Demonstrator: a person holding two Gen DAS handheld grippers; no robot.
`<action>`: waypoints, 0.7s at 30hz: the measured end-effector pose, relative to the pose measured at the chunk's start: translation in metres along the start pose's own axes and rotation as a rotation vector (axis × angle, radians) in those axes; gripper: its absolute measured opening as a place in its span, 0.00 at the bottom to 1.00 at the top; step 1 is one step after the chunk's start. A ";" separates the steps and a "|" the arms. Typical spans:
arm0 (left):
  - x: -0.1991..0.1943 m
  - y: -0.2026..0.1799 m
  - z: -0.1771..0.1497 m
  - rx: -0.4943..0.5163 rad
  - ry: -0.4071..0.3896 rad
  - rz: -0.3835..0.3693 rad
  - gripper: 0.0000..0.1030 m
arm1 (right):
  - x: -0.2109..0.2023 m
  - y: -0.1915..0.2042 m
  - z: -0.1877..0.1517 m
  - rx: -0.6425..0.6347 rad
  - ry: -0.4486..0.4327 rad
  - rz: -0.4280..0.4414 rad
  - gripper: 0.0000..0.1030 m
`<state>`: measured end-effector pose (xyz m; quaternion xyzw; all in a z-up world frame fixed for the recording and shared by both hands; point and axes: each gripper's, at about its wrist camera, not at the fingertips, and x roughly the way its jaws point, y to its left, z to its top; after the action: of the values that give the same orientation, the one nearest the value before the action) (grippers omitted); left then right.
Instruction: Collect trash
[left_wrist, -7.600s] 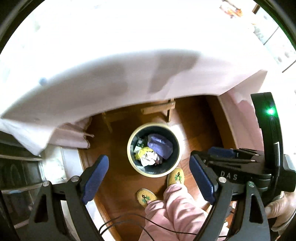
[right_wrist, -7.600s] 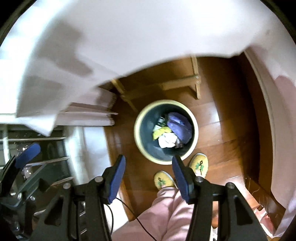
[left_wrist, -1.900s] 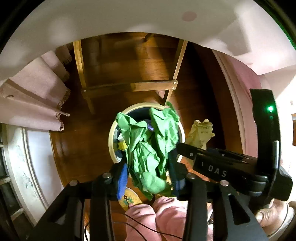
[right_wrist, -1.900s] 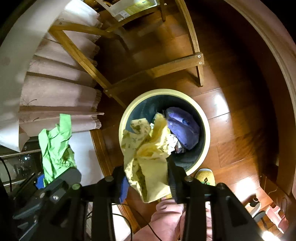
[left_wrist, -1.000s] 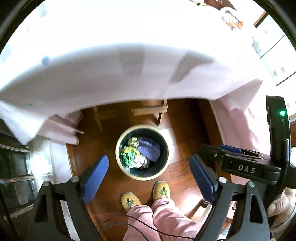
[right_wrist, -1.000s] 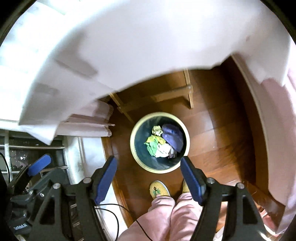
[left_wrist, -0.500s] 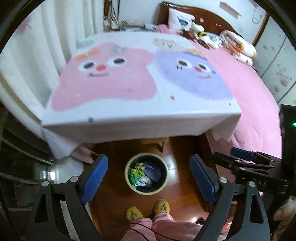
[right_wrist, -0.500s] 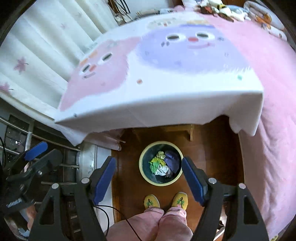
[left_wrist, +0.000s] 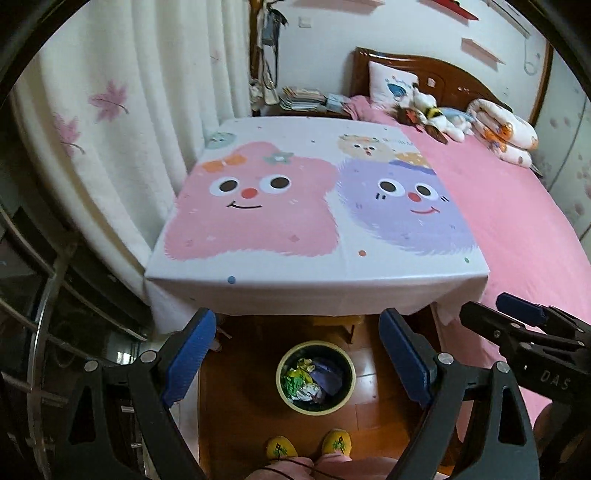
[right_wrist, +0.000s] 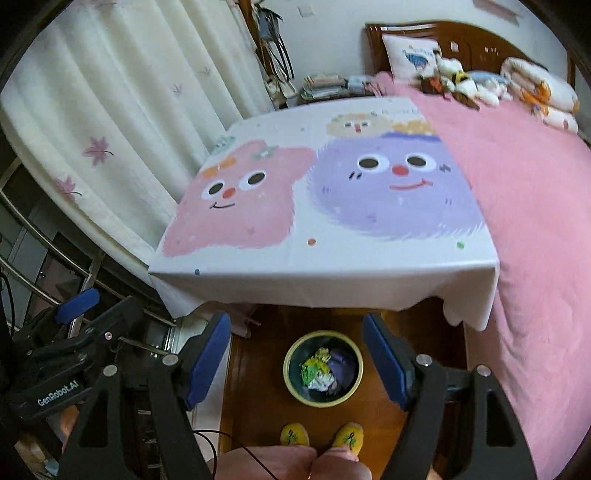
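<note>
1. Down on the wooden floor (left_wrist: 243, 398) stands the round bin (left_wrist: 316, 376) with a pale yellow rim, the landmark for the rest; inside it lies the trash (left_wrist: 309, 379): a green crumpled wad, a yellowish piece, something white and a purple lump, all heaped together.
2. Just in front of the bin, toward the cameras, are two yellow slippers (left_wrist: 310, 447) on the person's feet, with pink trouser legs (right_wrist: 288, 463) at the lower edge of the view.
3. Above the bin, the left gripper (left_wrist: 297, 354) hangs with its blue pads spread wide and nothing between them; the bin shows in the gap.
4. Likewise the right gripper (right_wrist: 295, 360) is spread wide and empty, the bin framed between its pads.
5. Beyond the bin, a table under a white cloth (left_wrist: 317, 206) printed with a pink and a purple cartoon face overhangs the floor.
6. To the right of the bin runs a bed with a pink cover (left_wrist: 517, 221); left of it hang pale curtains (left_wrist: 122, 122).
</note>
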<state>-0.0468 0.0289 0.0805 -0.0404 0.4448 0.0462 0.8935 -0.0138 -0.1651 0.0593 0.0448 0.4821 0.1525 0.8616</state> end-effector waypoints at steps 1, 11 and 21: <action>-0.003 0.001 -0.001 -0.008 -0.004 0.010 0.86 | -0.003 0.002 -0.001 -0.012 -0.013 -0.003 0.72; -0.010 -0.007 -0.008 -0.063 -0.057 0.063 0.86 | -0.010 -0.003 -0.001 -0.059 -0.046 -0.007 0.72; 0.002 -0.017 -0.003 -0.065 -0.051 0.057 0.86 | -0.006 -0.007 0.002 -0.089 -0.054 -0.002 0.72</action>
<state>-0.0464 0.0117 0.0779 -0.0556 0.4212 0.0871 0.9011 -0.0129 -0.1733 0.0635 0.0101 0.4513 0.1718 0.8756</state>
